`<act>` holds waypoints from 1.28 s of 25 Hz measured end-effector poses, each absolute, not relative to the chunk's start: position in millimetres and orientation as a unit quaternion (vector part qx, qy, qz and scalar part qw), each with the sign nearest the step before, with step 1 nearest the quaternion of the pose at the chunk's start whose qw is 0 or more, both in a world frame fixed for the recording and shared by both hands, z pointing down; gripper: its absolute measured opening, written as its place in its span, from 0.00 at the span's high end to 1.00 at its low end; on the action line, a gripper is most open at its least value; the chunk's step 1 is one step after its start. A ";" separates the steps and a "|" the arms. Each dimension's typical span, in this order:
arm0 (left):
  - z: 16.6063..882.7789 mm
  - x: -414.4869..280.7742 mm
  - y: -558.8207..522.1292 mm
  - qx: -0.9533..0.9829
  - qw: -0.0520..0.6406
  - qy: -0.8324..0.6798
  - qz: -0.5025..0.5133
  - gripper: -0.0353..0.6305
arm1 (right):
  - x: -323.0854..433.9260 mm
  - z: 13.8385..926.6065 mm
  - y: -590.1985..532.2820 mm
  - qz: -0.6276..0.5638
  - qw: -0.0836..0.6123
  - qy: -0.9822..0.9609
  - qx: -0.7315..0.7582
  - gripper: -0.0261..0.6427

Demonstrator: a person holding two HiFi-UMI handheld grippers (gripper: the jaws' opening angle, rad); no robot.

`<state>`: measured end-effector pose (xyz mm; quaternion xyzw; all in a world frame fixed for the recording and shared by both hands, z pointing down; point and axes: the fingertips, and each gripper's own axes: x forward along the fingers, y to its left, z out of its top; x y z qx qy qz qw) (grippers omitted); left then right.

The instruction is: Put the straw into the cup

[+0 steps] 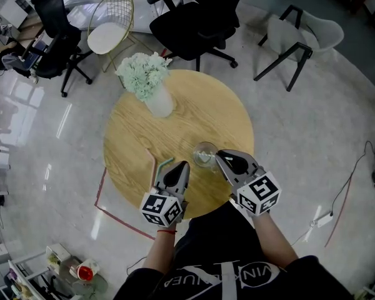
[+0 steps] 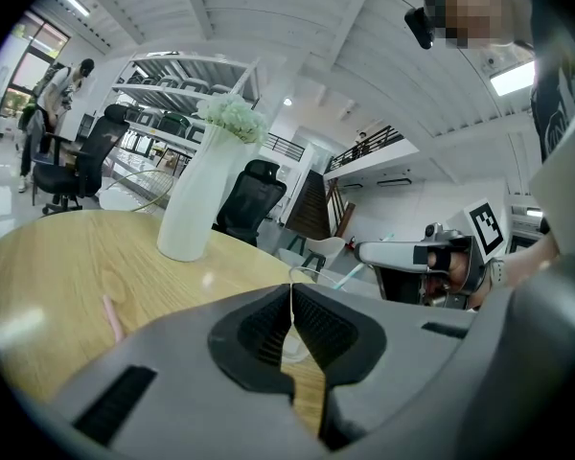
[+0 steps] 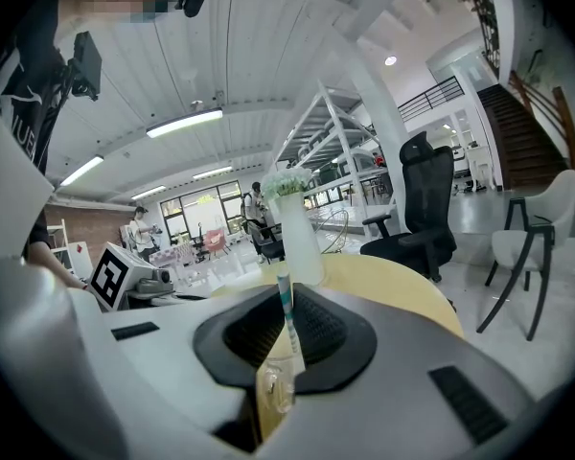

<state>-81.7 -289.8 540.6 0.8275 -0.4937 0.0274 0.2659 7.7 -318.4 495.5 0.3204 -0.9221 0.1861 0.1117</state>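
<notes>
Right gripper (image 3: 287,295): fingers narrow, clamped on the green-striped straw (image 3: 286,307), which stands upright between the pads. This gripper sits just beside the clear cup (image 1: 204,155), at its 3 o'clock. Whether the straw's lower end is inside the cup cannot be told.

Left gripper (image 1: 181,165): fingers together, nothing between them, at the cup's 7 o'clock.

The cup stands on the round table (image 1: 131,136), at 4 o'clock of its centre. A pink straw (image 1: 152,165) lies at the cup's 9 o'clock, and a white vase (image 1: 157,99) stands at its 11 o'clock.

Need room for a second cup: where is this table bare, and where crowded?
Bare: the wide stretch between vase, cup and the table rim at right; a smaller patch between vase and loose straws. Crowded: the near edge, with cup, straws, left hand-held gripper and right hand-held gripper.
</notes>
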 end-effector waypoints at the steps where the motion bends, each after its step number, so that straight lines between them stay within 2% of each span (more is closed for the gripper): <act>1: 540.5 -81.6 -289.4 0.828 0.266 -0.493 0.027 0.93 | 8.0 496.1 -317.7 0.186 0.112 -0.922 0.321 0.93; 24: 536.4 -80.4 -279.8 0.838 0.265 -0.477 0.028 0.93 | 11.5 500.7 -303.6 0.201 0.114 -0.913 0.335 0.93; 28: 535.5 -78.7 -276.7 0.840 0.264 -0.474 0.029 0.93 | 15.0 503.3 -301.2 0.211 0.113 -0.909 0.341 0.84; 32: 533.4 -76.2 -274.3 0.843 0.261 -0.469 0.030 0.93 | 18.9 506.2 -296.7 0.217 0.113 -0.905 0.348 0.82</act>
